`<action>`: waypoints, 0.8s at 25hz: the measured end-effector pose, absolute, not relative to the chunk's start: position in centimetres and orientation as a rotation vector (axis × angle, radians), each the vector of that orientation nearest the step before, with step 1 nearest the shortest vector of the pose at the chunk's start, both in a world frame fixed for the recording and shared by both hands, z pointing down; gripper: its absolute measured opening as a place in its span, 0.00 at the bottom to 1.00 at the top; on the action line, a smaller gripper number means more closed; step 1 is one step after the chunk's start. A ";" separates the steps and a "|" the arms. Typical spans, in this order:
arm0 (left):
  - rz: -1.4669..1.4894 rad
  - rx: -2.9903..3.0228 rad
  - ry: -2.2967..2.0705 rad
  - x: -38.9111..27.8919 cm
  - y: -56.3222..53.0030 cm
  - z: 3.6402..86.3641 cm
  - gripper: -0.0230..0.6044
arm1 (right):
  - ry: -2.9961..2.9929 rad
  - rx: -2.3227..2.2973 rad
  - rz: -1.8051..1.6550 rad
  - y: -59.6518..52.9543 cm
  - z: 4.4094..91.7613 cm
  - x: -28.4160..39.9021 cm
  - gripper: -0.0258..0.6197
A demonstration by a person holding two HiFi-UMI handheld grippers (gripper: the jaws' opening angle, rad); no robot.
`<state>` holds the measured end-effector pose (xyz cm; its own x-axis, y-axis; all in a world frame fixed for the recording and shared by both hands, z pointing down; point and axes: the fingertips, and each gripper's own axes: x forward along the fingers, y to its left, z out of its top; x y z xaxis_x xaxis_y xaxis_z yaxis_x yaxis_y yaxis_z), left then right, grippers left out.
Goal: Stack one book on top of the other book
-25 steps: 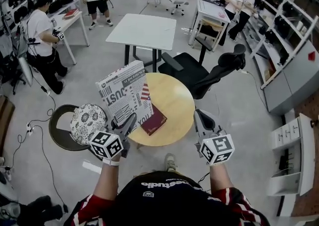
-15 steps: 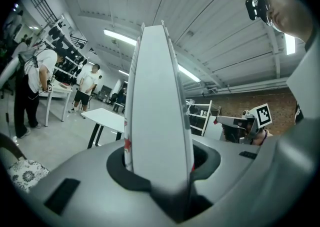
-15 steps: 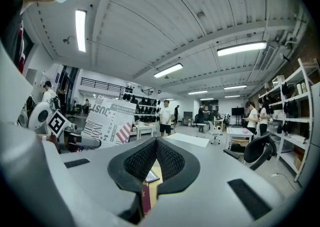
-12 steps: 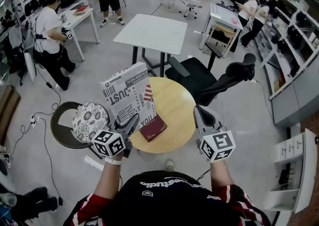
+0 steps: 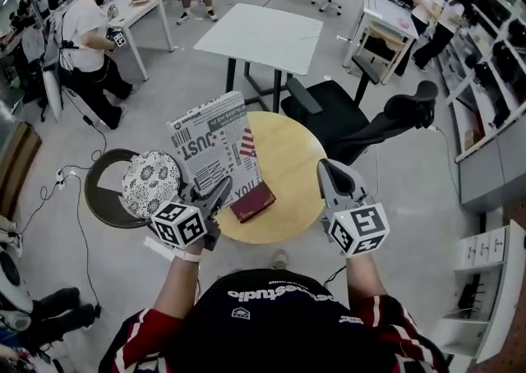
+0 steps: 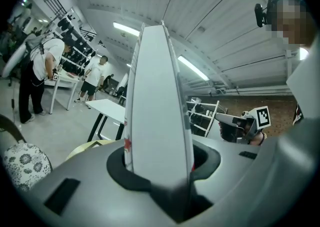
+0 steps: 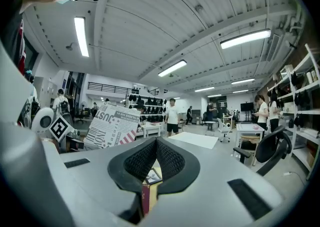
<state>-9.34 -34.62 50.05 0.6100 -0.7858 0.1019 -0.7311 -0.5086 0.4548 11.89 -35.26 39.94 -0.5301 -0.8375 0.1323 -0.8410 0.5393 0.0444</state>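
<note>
A large book [image 5: 215, 148] with a black-and-white newsprint cover stands upright over the left side of the round wooden table [image 5: 289, 158]. My left gripper [image 5: 219, 192] is shut on its lower edge; in the left gripper view the book's edge [image 6: 160, 106] rises from between the jaws. A small dark red book [image 5: 253, 201] lies flat on the table near its front edge, just right of the big book. My right gripper [image 5: 329, 169] hovers at the table's right front edge, shut with nothing in it. Through its jaws the red book [image 7: 146, 197] shows below.
A stool with a patterned cushion [image 5: 149, 183] stands left of the table. A black office chair [image 5: 345, 117] is behind it at the right, and a white table [image 5: 261, 34] lies farther back. People stand at benches along the left and the far right.
Both grippers have drifted a little, the left one sinking slightly with the big book still held upright. The red book has stayed where it lay.
</note>
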 end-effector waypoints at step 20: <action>-0.264 2.049 -1.137 -5.1 -36.4 58.8 0.31 | -2.730 1.278 0.102 -39.1 42.6 12.9 0.08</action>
